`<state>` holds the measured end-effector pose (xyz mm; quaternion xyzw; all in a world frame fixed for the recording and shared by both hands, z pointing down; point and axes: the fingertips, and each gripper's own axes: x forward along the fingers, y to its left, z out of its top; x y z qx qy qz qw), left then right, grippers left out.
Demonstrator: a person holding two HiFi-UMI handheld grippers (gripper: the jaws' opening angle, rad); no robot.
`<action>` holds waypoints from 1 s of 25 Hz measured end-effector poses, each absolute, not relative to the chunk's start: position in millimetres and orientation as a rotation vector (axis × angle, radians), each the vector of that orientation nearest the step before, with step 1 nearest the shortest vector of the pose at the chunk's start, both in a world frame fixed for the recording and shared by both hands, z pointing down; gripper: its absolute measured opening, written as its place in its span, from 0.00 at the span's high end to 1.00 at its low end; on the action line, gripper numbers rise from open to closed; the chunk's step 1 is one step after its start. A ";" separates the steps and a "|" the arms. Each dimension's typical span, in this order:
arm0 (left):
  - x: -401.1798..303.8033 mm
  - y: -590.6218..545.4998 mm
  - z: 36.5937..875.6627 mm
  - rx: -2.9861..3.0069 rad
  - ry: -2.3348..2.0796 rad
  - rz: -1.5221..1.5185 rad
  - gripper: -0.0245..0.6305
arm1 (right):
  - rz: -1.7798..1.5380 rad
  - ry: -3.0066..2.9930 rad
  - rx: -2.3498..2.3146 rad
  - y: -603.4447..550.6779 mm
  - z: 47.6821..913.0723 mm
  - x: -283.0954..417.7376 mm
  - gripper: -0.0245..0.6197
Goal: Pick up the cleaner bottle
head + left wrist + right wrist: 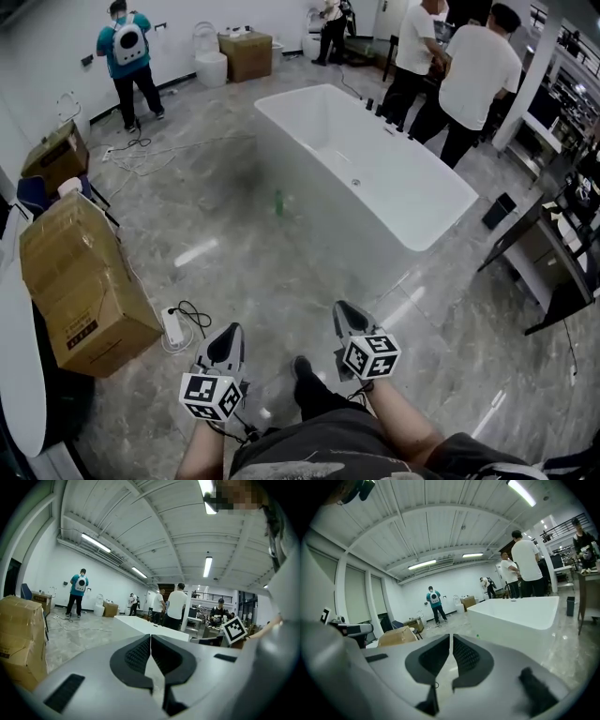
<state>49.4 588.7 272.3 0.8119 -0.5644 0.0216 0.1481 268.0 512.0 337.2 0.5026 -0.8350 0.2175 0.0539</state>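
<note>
Only the head view shows the long white freestanding bathtub [375,178] whole, with a brown cardboard box [80,281] left of it on the grey stone floor [234,253]. The left gripper [230,334] and right gripper [345,312] hang low, fingers closed on nothing. The small green cleaner bottle [277,201] sits on the floor beside the tub, well ahead of both.

We stand on a glossy grey marble floor [216,225]; a white bathtub [403,178] sits mid-room, cardboard boxes [84,281] line the floor's left edge, and strip lights [96,542] glow overhead.
</note>
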 end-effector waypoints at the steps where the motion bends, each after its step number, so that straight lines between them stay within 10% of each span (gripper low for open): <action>1: 49.8 574.9 269.8 2.329 -1.633 0.059 0.94 | 0.663 -2.537 1.526 497.0 336.5 270.4 0.91; 25: 67.1 377.9 265.1 2.237 -1.696 0.103 0.94 | 0.770 -2.583 1.402 284.7 352.0 288.8 0.91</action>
